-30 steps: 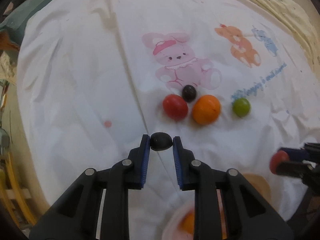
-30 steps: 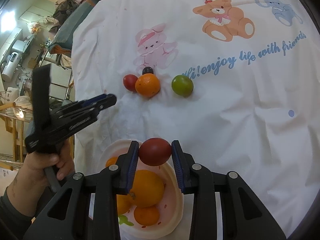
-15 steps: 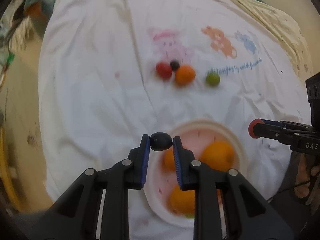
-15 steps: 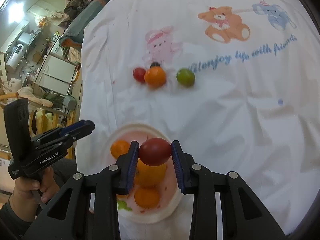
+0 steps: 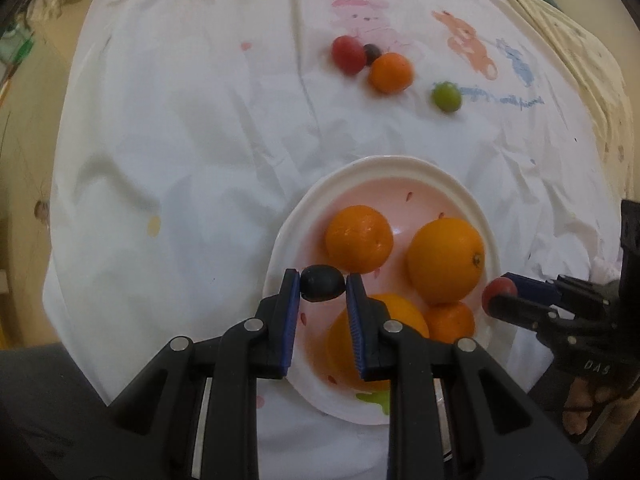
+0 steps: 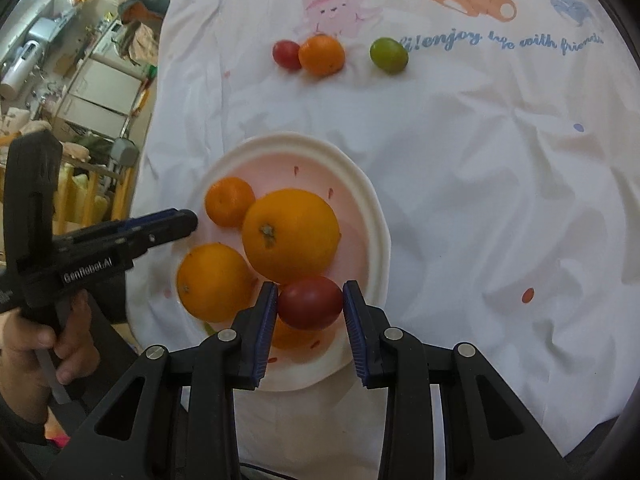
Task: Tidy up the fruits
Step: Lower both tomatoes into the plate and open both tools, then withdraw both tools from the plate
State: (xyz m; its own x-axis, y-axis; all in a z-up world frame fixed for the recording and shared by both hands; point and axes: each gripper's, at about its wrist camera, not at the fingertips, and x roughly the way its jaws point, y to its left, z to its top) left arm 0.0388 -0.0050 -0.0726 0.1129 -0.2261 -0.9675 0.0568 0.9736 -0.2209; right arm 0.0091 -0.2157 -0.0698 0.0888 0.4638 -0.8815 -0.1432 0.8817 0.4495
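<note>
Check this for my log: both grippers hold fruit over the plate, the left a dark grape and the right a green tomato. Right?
Not quite. The right gripper holds a red tomato, as the right wrist view shows; the green one lies on the cloth. The left gripper does hold a dark grape over the plate.

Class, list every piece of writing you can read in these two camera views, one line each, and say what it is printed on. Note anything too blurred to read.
"GenRobot.AI": white lettering on the side of the left tool, seen from the right wrist.
"enjoy ... with friends": blue script on the white cloth; the word between is creased, and the start is hidden behind the green fruit.
"DAS": partial marking on the right tool, seen from the left wrist.
Blue script on the cloth in the left wrist view: too blurred to read.
</note>
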